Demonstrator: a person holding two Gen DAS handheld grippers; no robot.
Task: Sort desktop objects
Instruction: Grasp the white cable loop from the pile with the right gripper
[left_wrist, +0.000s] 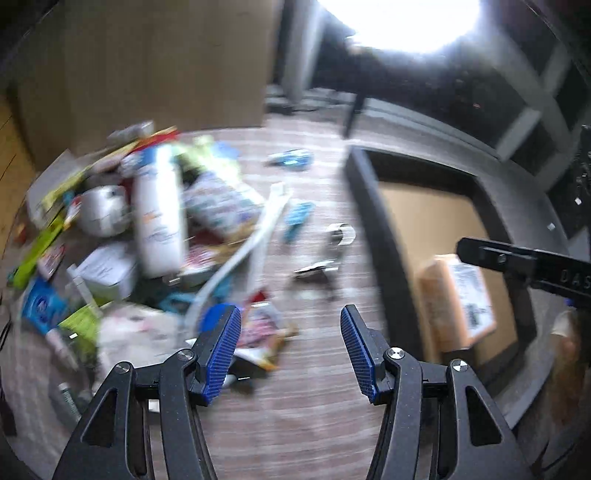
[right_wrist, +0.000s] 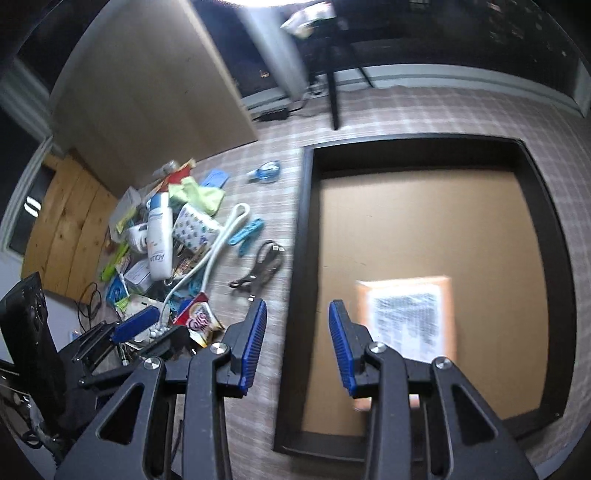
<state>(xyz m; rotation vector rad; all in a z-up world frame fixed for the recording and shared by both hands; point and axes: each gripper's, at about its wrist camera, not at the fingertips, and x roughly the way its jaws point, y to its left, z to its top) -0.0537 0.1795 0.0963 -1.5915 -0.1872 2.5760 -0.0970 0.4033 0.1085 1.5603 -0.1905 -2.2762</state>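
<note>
Desktop objects (right_wrist: 162, 251) are lying in a loose heap on the left part of the table (right_wrist: 266, 424), which is wearing a pale checked cloth. A tall white bottle (right_wrist: 160, 240) with a blue cap is resting on top of the pile, beside a white pouch printed with small blue-green figures (right_wrist: 194, 229) and a crumpled lime-green cloth (right_wrist: 199, 192). A white looped cord (right_wrist: 218, 251) is trailing out of the heap toward a snack packet (right_wrist: 199, 319). Apart from the pile, blue clothespins (right_wrist: 245, 230), a dark coiled cable (right_wrist: 264, 266) and a small blue-and-clear item (right_wrist: 266, 171) are sitting singly on the cloth.

To the right a shallow black-rimmed tray (right_wrist: 303, 229) with a brown floor is lying flat; an orange packet with a white printed label (right_wrist: 406, 317) is lying inside it, blurred.

The right gripper (right_wrist: 297, 345) is hovering over the tray's left rim, its blue-padded fingers (right_wrist: 255, 343) spread apart and holding nothing. The left gripper (left_wrist: 290, 354) is hanging over bare cloth between heap and tray, fingers (left_wrist: 219, 354) likewise parted and empty. The left wrist view is blurring heavily.
</note>
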